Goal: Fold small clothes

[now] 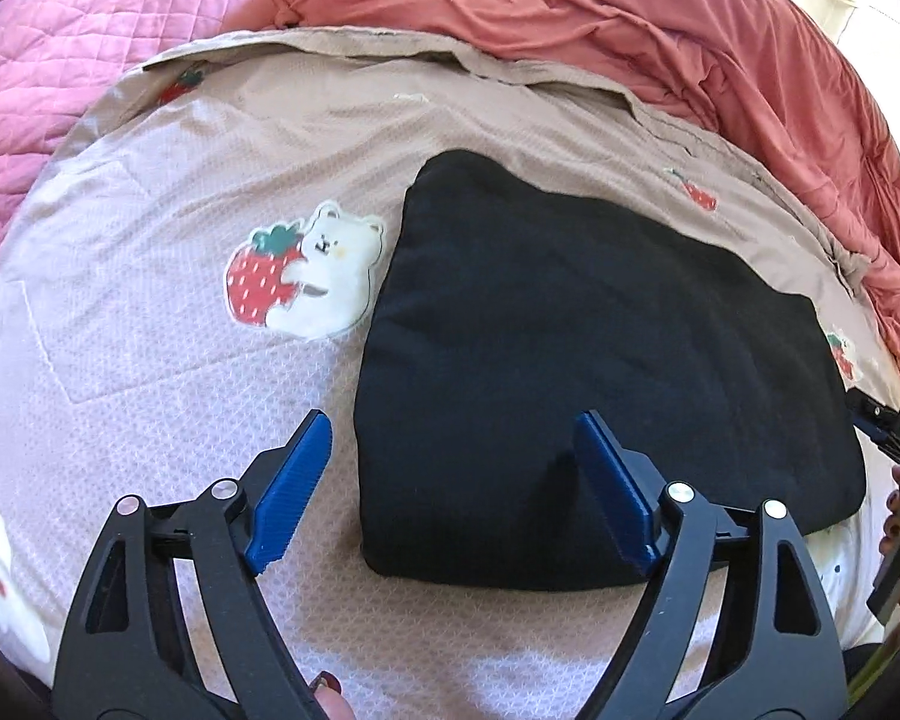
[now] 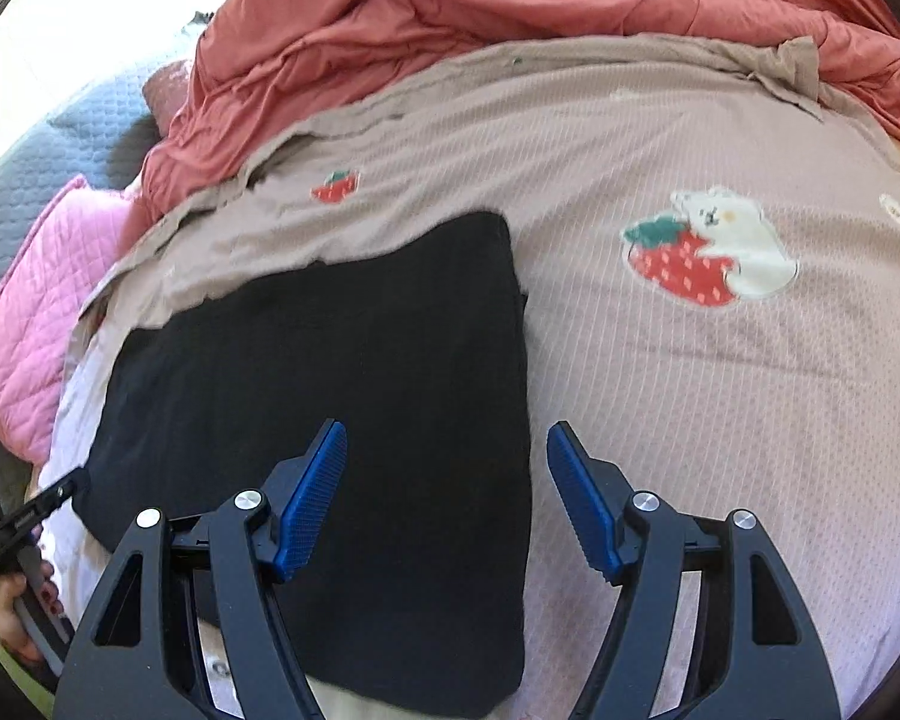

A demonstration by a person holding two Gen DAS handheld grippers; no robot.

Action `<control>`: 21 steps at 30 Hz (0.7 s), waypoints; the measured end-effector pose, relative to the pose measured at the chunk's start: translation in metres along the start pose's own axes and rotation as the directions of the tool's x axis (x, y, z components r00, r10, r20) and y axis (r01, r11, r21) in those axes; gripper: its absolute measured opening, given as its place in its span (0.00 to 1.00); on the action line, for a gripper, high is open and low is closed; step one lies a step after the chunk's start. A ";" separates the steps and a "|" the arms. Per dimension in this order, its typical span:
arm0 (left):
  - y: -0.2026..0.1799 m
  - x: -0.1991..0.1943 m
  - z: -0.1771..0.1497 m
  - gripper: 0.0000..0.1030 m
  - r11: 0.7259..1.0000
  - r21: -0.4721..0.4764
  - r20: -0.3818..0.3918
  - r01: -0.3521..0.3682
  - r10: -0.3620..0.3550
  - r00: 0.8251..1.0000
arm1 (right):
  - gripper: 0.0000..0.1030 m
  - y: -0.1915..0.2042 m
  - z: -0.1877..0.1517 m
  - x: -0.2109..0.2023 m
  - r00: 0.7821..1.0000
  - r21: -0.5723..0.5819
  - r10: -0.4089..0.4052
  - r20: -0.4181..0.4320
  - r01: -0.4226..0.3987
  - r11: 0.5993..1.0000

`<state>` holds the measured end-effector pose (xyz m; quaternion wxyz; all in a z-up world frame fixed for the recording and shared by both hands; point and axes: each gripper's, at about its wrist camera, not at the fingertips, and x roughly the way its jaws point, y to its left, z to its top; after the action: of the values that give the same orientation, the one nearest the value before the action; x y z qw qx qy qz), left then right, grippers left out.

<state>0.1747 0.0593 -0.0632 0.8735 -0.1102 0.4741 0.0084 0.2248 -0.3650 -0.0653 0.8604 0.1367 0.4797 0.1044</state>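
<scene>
The left gripper stands wide, its blue pads clear of any cloth; the near left corner of the black garment lies between and under the jaws, but nothing is pinched. The right gripper is parted too and holds nothing: its left pad hangs over the garment, its right pad over the bedspread, so the garment's right edge runs up between the jaws. Whether the pads brush the cloth I cannot tell.

The garment lies flat on the bedspread as a thick, roughly rectangular pad, apparently folded at least once already. To one side of it is a bear-and-strawberry patch; behind it a coral blanket is heaped, with a pink quilt off at the side.

The garment looks like soft, matte knit: light, limp, not slippery and not fragile. It should sag from any single hold and the layers may slide apart if only the top one is caught. The sounder grip is probably at the two near corners, each pinched through all layers, jaws coming in low along the bedspread. The bedspread itself is loose and wrinkled, so a deep bite risks taking it up too.
</scene>
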 end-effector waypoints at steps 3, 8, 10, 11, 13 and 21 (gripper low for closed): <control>-0.001 0.004 -0.004 0.74 1.000 -0.002 -0.019 0.009 -0.009 1.000 | 0.66 0.004 -0.010 -0.004 1.000 -0.012 0.013 -0.023 -0.014 1.000; 0.006 0.006 -0.002 0.74 0.998 -0.054 -0.021 0.028 -0.029 0.999 | 0.66 0.008 -0.017 -0.009 0.999 -0.017 0.017 -0.033 -0.017 1.000; 0.014 0.006 -0.001 0.74 0.995 -0.094 -0.020 0.041 -0.043 0.999 | 0.66 0.005 -0.021 -0.009 0.999 0.007 0.027 -0.046 -0.027 1.000; 0.019 0.006 -0.002 0.74 0.992 -0.113 -0.020 0.047 -0.049 0.999 | 0.66 0.003 -0.022 -0.009 0.998 0.023 0.034 -0.054 -0.033 0.999; 0.023 0.007 -0.003 0.72 0.988 -0.140 -0.029 0.066 -0.070 0.997 | 0.66 -0.002 -0.026 -0.009 0.996 0.060 0.048 -0.069 -0.043 0.997; 0.022 0.010 -0.010 0.38 0.970 -0.192 -0.053 0.146 -0.159 0.986 | 0.54 -0.002 -0.038 -0.017 0.994 0.086 0.076 -0.072 -0.070 0.994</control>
<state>0.1691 0.0778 -0.0805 0.8407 -0.2285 0.4907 -0.0180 0.1836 -0.3672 -0.0715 0.8308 0.1860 0.5105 0.1209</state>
